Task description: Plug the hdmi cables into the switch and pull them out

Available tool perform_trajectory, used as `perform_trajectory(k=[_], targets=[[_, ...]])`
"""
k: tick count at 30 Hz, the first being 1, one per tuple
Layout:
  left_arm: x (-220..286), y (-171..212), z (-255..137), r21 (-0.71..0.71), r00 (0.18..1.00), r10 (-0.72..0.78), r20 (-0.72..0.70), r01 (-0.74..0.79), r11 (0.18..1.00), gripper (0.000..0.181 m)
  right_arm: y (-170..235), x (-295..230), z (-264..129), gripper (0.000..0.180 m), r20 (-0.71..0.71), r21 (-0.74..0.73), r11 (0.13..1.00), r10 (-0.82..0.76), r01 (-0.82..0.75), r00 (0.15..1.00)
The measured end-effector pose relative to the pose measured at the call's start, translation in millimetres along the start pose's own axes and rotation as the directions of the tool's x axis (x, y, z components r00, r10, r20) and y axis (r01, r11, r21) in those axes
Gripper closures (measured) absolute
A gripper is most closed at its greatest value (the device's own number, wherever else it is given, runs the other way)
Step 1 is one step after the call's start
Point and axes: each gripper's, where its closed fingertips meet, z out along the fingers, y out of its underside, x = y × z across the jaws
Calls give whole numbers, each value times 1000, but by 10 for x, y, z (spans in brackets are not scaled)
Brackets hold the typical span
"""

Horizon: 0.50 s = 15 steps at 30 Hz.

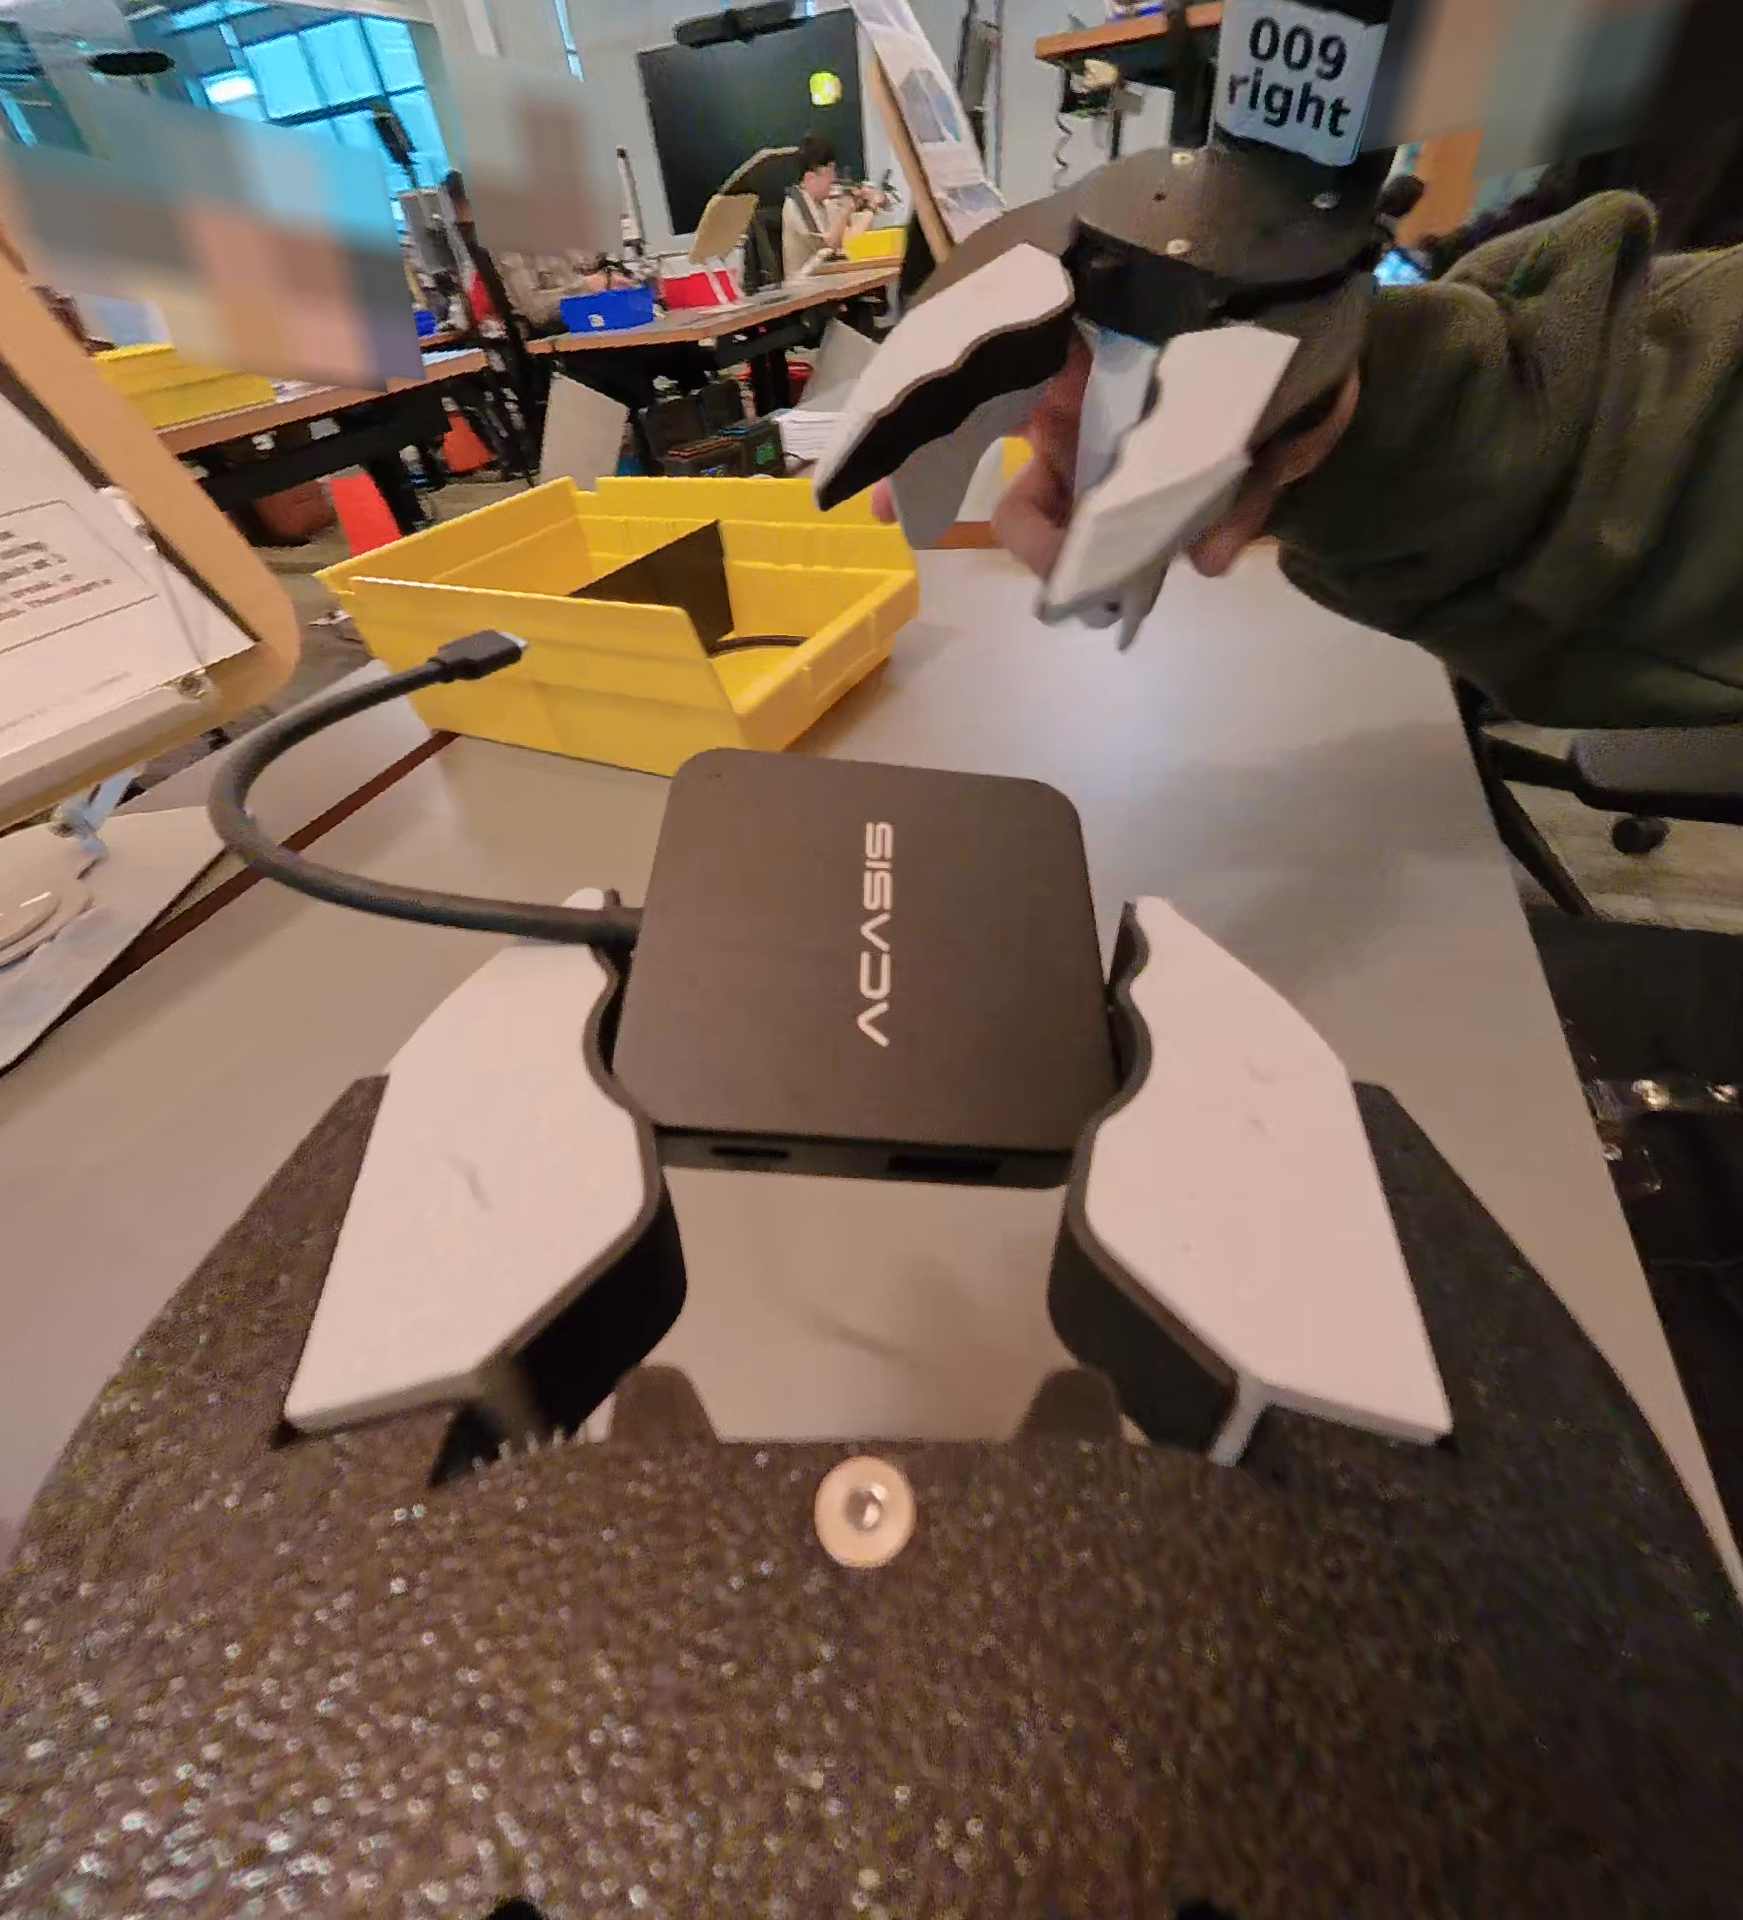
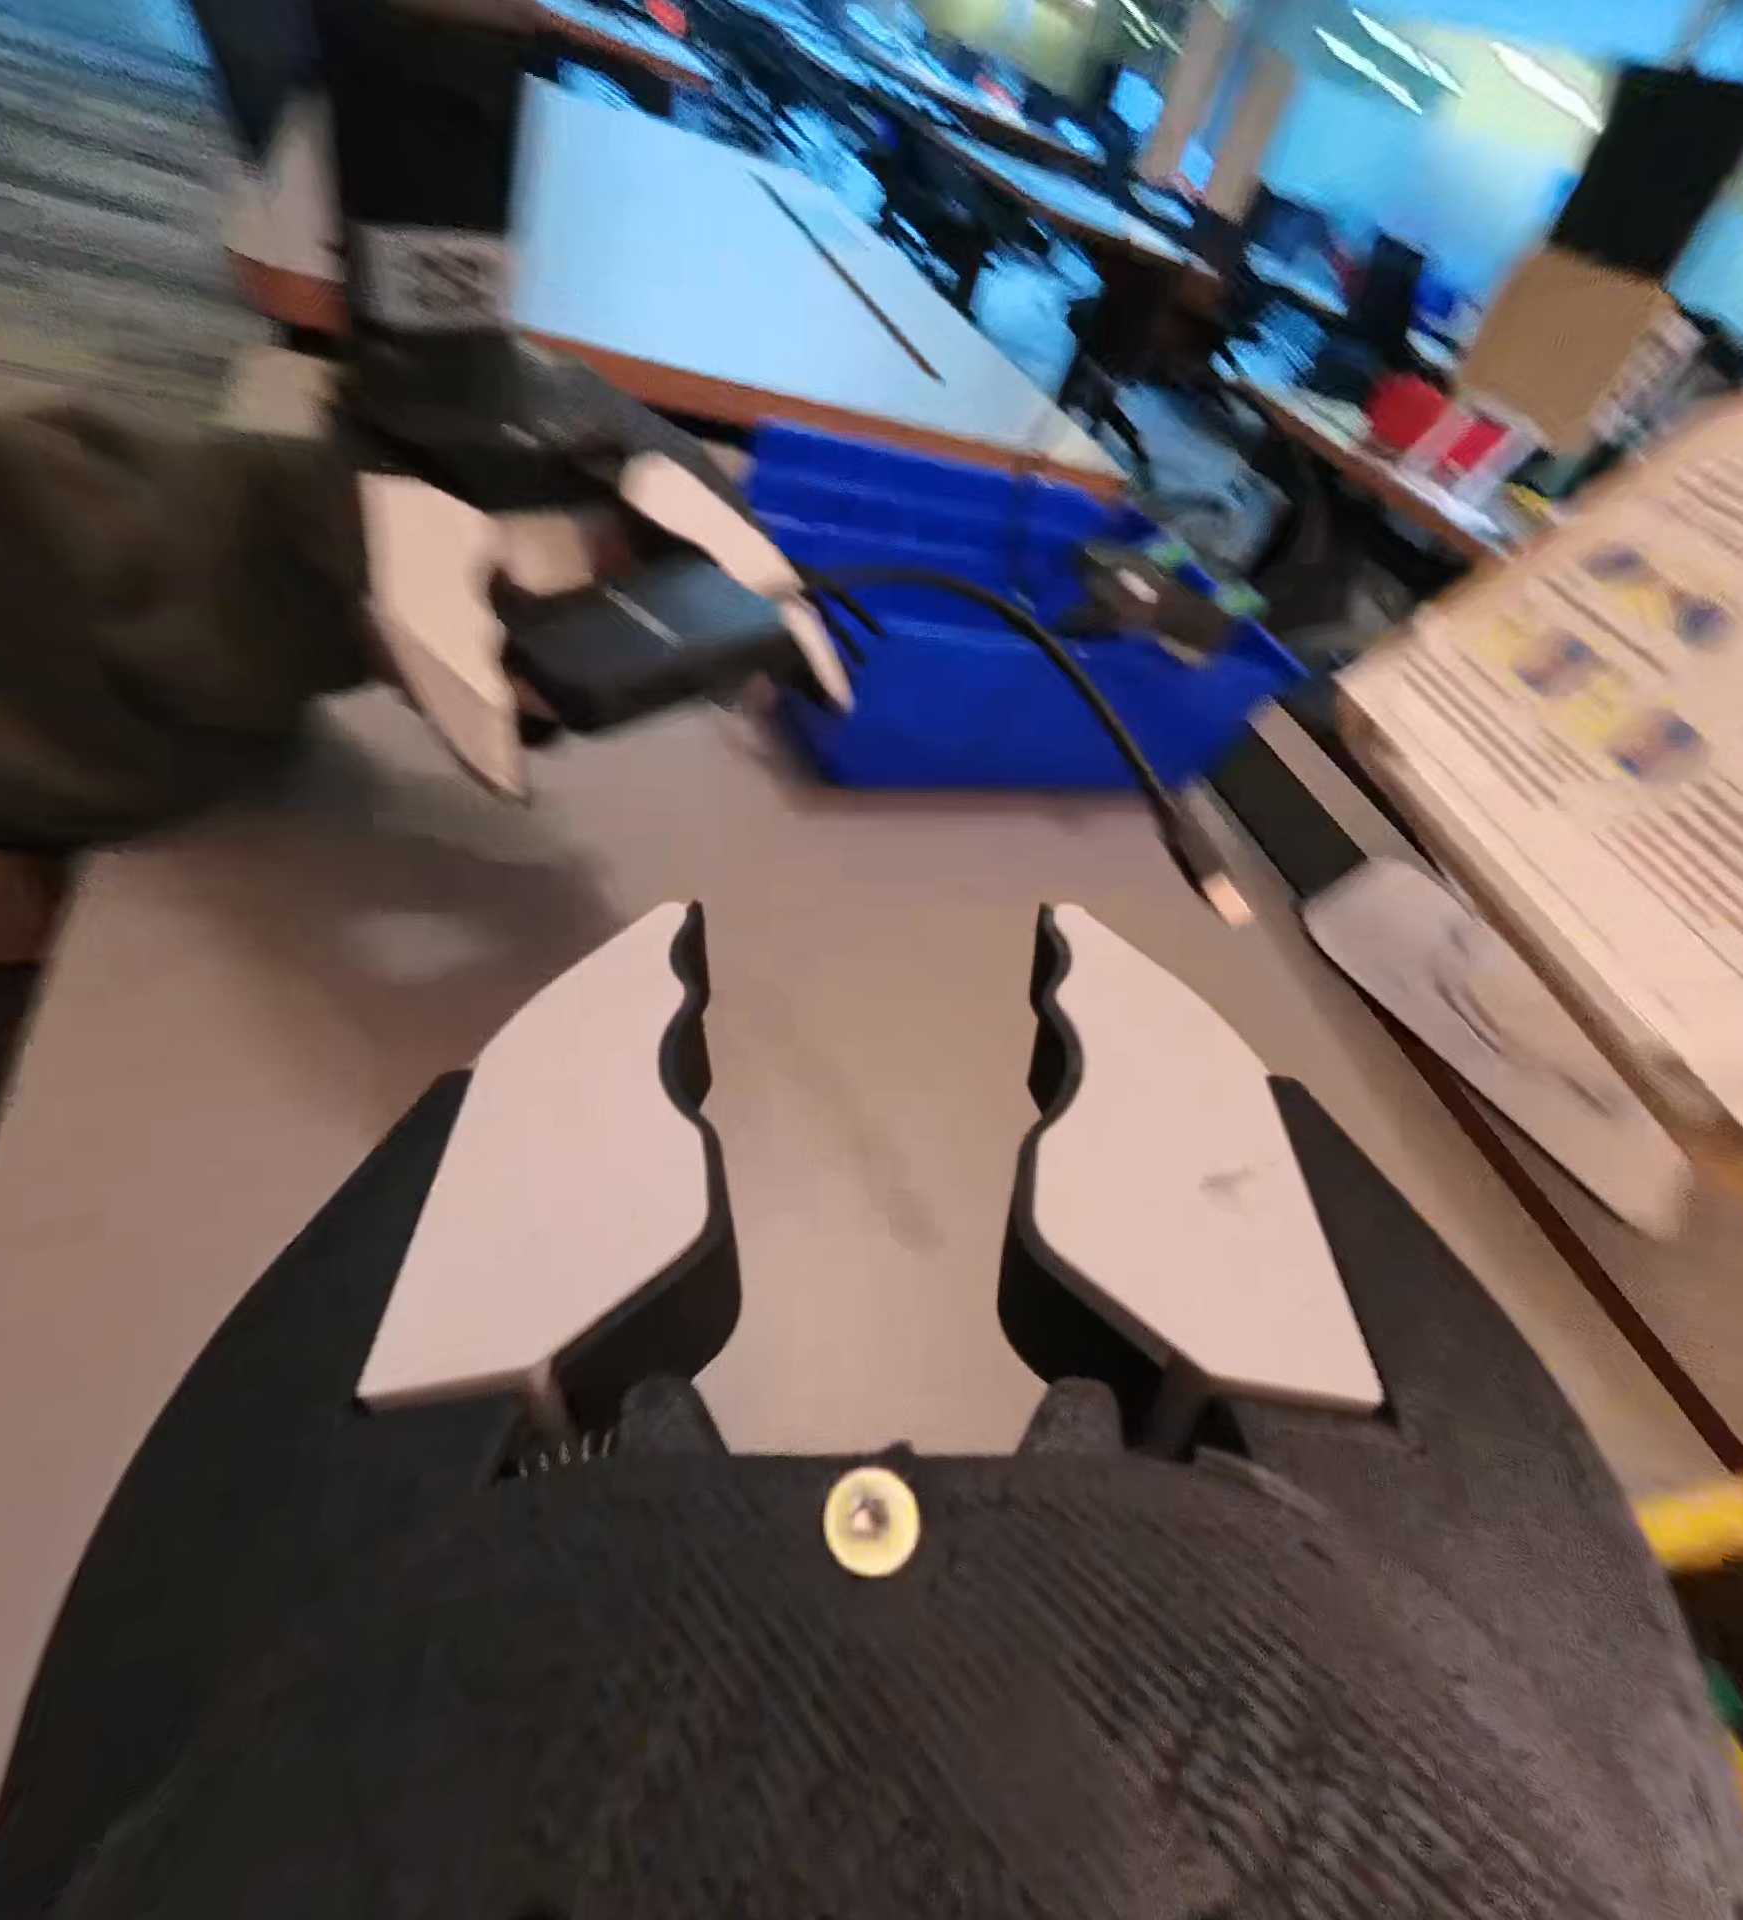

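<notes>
My left gripper [image 1: 872, 909] is shut on a flat black switch box [image 1: 825, 997], gripping its two sides just above the grey table [image 1: 1210, 790]. Empty ports [image 1: 940, 1164] show on its near face. A black cable [image 1: 254, 821] leaves the box's left side and curves up to a free plug [image 1: 477, 655]. My right gripper [image 1: 960, 551] hovers open and empty at the upper right. In the blurred right wrist view it [image 2: 867, 920] is open over the table, with the held box [image 2: 638, 644] far left and the plug [image 2: 1215, 883] just right of it.
A yellow bin [image 1: 576, 665] with a black divider stands behind the box. A board with papers [image 1: 25, 623] leans at the left. A blue bin [image 2: 1002, 665] sits at the table's far end in the right wrist view. An office chair [image 1: 1636, 779] is on the right.
</notes>
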Motion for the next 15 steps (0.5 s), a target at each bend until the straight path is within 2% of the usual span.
perform_trajectory(k=[2,5,9,15], targets=[[105,-14,22,-1,998,34,-47,-34,999,93,-130,-349,178,112,115,43,998,-43,38,992],[275,-37,40,-5,989,78,-122,-79,997,93,-213,-584,355,107,183,74,993,-105,93,977],[414,-60,47,8,976,114,-186,-114,993,93,-290,-744,427,108,277,125,991,-76,43,958],[512,-60,68,28,963,140,-230,-137,990,93,-303,-859,517,110,296,152,988,-65,20,953]])
